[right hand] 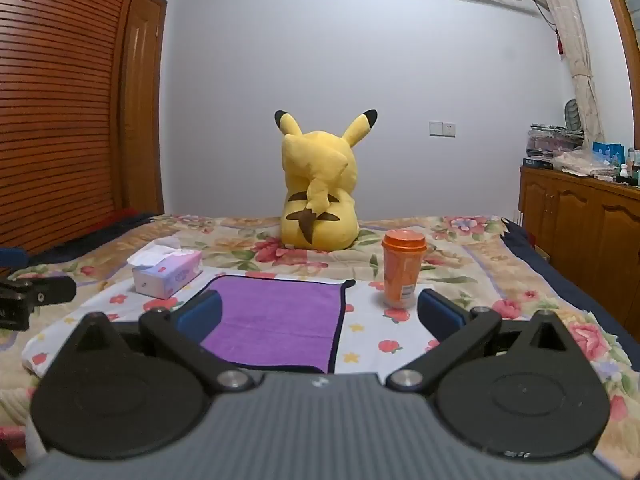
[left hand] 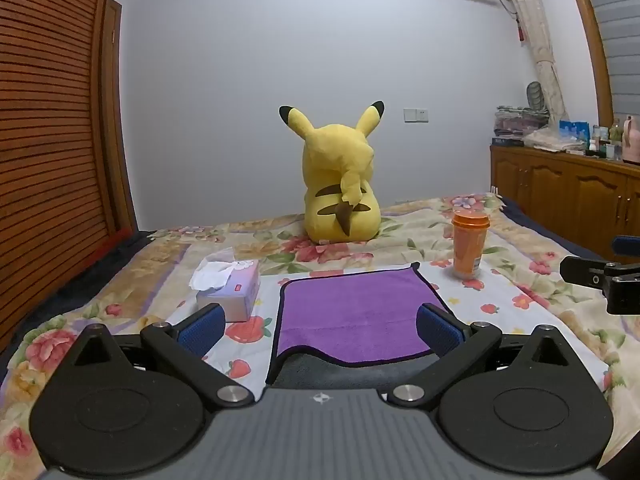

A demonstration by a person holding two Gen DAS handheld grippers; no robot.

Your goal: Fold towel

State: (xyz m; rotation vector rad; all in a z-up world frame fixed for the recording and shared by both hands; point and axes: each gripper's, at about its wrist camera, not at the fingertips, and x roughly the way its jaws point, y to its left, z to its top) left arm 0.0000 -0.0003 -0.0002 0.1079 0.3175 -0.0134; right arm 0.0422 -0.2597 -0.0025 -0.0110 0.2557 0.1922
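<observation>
The purple towel [left hand: 352, 312] lies flat just ahead of both grippers. The left gripper [left hand: 320, 322], jaws wide and empty, faces it squarely; the right gripper [right hand: 320, 316], equally wide, sits off its right edge.

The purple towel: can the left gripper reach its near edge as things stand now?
Probably yes. The left gripper is open and the purple towel lies straight ahead between its fingers. The tissue box stands off to the left, apart from the towel.

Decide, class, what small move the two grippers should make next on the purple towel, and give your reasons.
Probably lower both to the near edge: the purple towel lies flat, and the left gripper and right gripper hover open, holding nothing.
</observation>
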